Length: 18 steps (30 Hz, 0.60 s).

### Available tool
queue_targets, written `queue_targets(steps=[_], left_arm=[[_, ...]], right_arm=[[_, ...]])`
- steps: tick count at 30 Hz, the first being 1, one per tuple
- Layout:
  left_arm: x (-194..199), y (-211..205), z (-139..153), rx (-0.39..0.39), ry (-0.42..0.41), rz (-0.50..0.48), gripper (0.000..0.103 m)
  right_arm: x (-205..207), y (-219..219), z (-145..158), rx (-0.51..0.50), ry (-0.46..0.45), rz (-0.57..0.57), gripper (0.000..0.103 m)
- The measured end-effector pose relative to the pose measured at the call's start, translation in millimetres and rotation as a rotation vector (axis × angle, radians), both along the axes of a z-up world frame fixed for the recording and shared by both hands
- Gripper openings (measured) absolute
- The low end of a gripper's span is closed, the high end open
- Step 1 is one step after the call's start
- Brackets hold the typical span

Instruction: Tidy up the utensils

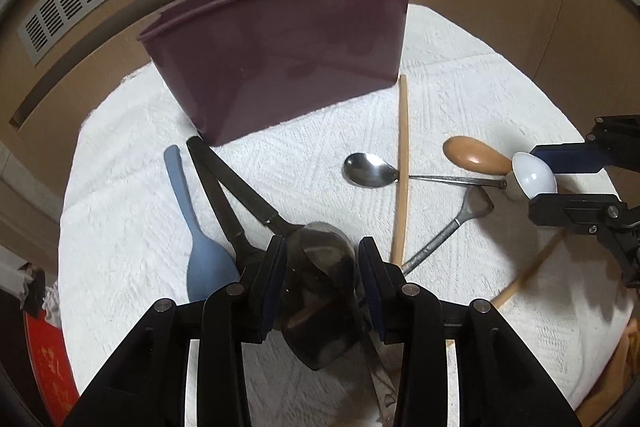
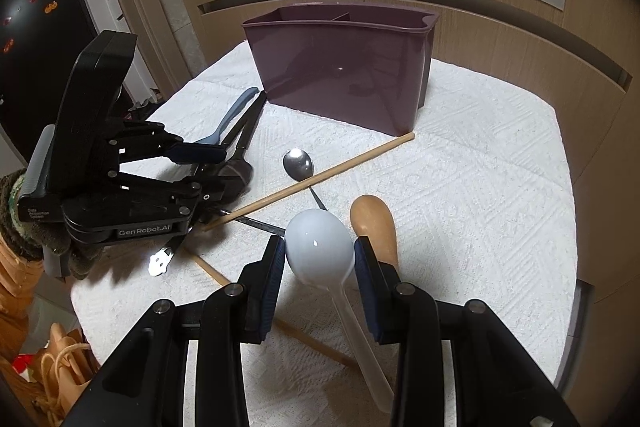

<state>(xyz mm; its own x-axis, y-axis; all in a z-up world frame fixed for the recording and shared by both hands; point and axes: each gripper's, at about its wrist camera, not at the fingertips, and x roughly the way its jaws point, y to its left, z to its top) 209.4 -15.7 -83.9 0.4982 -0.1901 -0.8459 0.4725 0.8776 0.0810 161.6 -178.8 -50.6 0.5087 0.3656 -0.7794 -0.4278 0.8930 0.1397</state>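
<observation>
Nearest the left wrist camera, the left gripper [image 1: 322,259] is straddling a dark translucent spoon [image 1: 320,291], its fingers [image 1: 276,267] parting beside the bowl. On the right, the right gripper [image 2: 319,255] is clasping a white spoon [image 2: 320,247] by its bowl. Farther out, a metal spoon [image 1: 368,169], a chopstick [image 1: 402,171] and black tongs [image 1: 236,187] are lying on the white-clothed desk [image 1: 460,87] before the maroon caddy [image 1: 280,59].
</observation>
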Motion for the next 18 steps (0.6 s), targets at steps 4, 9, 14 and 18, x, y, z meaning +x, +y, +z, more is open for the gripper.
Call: queue_targets(steps=[4, 9, 14, 18], left_arm=[[5.2, -9.6, -4.6, 0.029, 0.005, 0.040, 0.040], [2.9, -18.4, -4.2, 0.059, -0.037, 0.026, 0.030], [-8.2, -6.7, 5.2, -0.015, -0.057, 0.054, 0.029], [-25.7, 6.8, 18.3, -0.072, -0.098, 0.083, 0.029]], right_arm=[[1.4, -0.1, -2.3, 0.000, 0.011, 0.001, 0.034], [1.7, -0.5, -3.8, 0.000, 0.019, -0.001, 0.034], [0.0, -2.5, -0.7, 0.008, 0.015, -0.007, 0.034], [-2.4, -0.4, 4.2, 0.000, -0.001, -0.007, 0.034]])
